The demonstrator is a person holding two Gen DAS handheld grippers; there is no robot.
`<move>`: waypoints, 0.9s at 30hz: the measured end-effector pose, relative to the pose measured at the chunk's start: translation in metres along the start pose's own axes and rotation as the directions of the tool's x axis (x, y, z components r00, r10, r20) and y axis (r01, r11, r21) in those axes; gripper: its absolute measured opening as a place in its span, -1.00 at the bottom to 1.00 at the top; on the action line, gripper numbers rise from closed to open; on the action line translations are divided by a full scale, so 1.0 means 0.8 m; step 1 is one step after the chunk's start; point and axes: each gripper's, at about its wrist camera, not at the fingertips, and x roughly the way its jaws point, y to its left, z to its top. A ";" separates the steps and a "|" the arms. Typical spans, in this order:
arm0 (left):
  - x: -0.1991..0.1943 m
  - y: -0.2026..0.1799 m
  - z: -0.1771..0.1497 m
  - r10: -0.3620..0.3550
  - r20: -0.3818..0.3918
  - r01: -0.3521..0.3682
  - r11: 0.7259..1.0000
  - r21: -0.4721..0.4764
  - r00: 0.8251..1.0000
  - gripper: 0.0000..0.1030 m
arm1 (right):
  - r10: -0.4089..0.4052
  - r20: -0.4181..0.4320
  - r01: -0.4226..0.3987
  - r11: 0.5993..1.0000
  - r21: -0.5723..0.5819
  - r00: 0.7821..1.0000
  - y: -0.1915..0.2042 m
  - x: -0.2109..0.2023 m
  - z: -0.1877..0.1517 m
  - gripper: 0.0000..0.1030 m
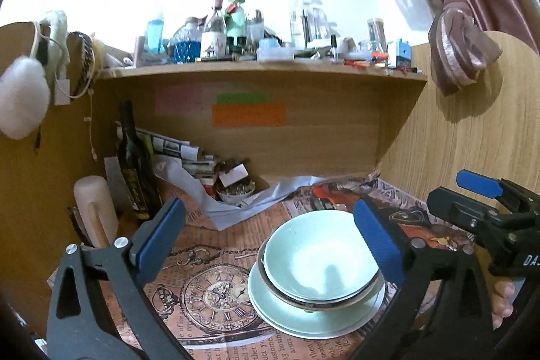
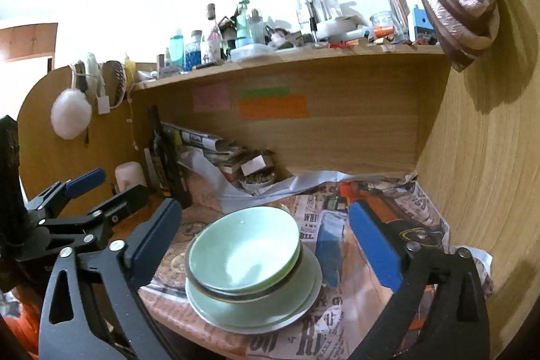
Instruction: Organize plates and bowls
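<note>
The wooden desk has a cluttered shelf above, and its top is covered with printed newspaper. On this paper stands the stack that the task concerns: pale green plates at the bottom and nested pale green bowls on top, the top bowl sitting a little off-centre in the one under it.

Both tools hang above the stack and hold nothing. The left gripper has its blue pads wide apart with the stack showing between them but not touched. The right gripper is also spread wide and empty, just beside the left one.

The stacking seems nearly finished, so the step in hand is probably to leave the pile cleanly. To do this well, the person should keep the jaws wide until they are clear of the bowl rims, and avoid the dark bottle and the white container at the left. The top bowl may rock if a pad brushes it.
</note>
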 end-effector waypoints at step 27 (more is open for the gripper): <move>-0.017 -0.006 -0.001 -0.011 0.050 0.010 1.000 0.009 0.999 1.00 | -0.007 0.054 0.007 1.000 0.008 0.998 0.008 -0.015 0.000 1.00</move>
